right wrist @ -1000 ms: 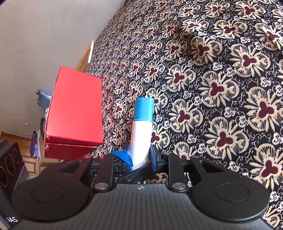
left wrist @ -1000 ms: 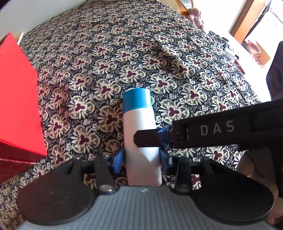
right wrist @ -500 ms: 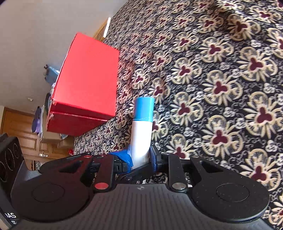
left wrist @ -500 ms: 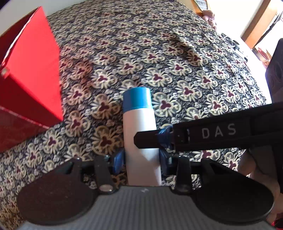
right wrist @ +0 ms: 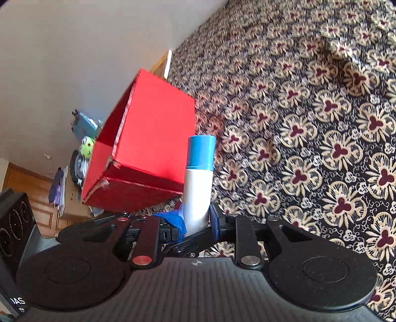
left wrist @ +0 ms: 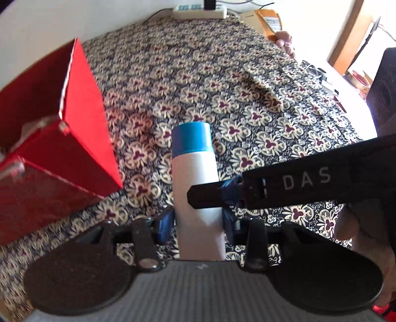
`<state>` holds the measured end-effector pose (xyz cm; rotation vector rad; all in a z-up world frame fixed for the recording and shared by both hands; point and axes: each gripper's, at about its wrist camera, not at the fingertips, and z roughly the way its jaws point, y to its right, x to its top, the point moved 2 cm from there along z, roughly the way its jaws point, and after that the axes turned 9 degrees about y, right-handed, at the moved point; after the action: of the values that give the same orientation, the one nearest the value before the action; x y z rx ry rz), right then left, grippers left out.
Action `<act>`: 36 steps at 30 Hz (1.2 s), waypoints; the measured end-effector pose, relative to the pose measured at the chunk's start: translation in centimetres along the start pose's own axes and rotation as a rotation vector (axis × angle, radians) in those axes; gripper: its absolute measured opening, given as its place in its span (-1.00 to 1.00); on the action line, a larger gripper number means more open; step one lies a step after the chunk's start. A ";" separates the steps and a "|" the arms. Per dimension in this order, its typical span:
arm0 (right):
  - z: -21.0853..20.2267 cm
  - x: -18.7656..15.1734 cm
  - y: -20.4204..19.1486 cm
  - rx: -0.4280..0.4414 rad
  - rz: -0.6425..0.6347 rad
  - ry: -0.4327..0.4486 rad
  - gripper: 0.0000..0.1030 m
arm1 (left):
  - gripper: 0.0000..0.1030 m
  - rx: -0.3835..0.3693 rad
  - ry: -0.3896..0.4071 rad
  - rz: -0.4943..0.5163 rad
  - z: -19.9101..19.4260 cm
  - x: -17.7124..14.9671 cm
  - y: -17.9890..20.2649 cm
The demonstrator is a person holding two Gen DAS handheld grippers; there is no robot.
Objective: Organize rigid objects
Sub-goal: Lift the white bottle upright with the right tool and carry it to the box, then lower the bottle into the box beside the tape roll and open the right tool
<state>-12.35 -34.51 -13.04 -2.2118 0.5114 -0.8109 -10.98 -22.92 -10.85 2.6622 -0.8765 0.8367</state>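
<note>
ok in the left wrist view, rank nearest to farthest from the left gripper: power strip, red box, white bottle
1. white bottle, between the left gripper pads, centre.
2. red box, on the left, on the patterned cloth.
3. power strip, top edge, past the cloth's far end.

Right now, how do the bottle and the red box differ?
The bottle is a slim white cylinder with a blue cap; the red box is a much bulkier cuboid. The bottle is held off the patterned cloth by the left gripper and right gripper; the box sits ungripped, open-topped.
</note>
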 end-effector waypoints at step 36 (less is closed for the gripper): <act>16.4 5.0 -17.9 0.110 -0.250 -0.024 -0.91 | -0.31 0.076 0.274 -0.053 -8.9 5.4 -20.6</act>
<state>4.49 -17.33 -6.86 -2.2068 0.1744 -0.9165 1.00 -5.77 -1.02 2.5368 -0.7163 1.2066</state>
